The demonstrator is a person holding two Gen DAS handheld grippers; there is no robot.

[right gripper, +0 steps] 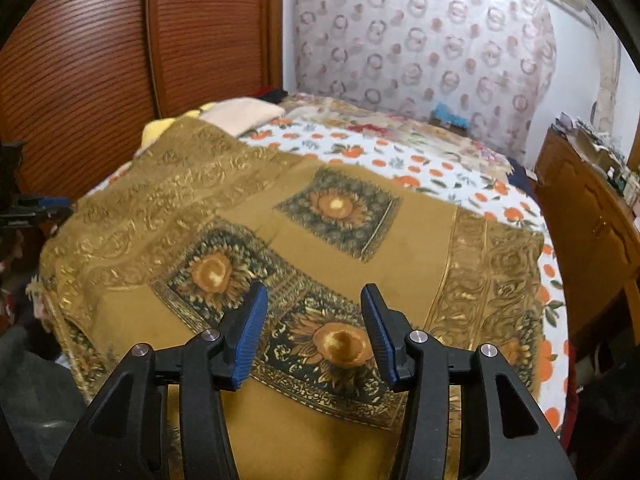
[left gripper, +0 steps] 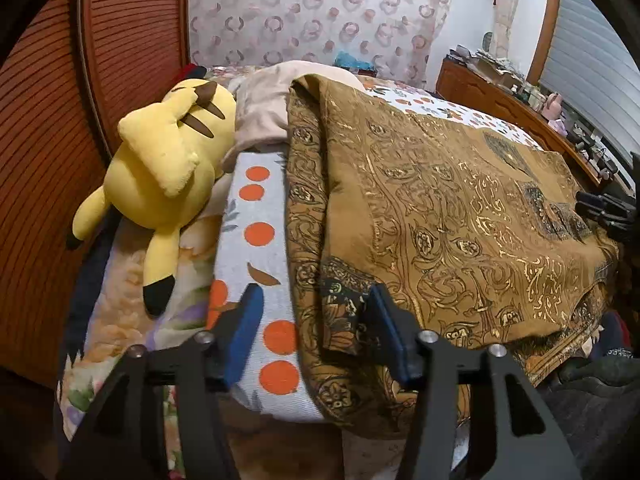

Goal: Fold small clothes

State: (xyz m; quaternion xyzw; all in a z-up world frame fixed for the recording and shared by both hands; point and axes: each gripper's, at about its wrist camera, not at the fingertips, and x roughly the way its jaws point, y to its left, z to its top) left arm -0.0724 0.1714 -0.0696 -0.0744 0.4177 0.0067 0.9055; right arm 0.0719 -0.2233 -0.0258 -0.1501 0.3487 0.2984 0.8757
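Inspecting the bed (right gripper: 460,172), we find the brown patterned cloth (right gripper: 320,248) spread over its near half, one side doubled over along the left edge and the front hem hanging off the near edge. Both tools stand wide apart and hold nothing: the left gripper (left gripper: 314,312) hovers at the near-left corner, straddling the folded border, and the right gripper (right gripper: 310,312) hangs above the sunflower panels near the front edge.

Risks we judge from here:
- The left gripper may pinch the orange-dotted bedsheet (left gripper: 256,216) along with the cloth, since the two lie touching there.
- Several stacked layers at that corner could lead to a partial grasp, skewing the fold.
- The overhanging hem could drag the cloth off the bed once lifted.
- The yellow plush toy (left gripper: 160,176) lies near the left edge; a wide sweep could knock it.
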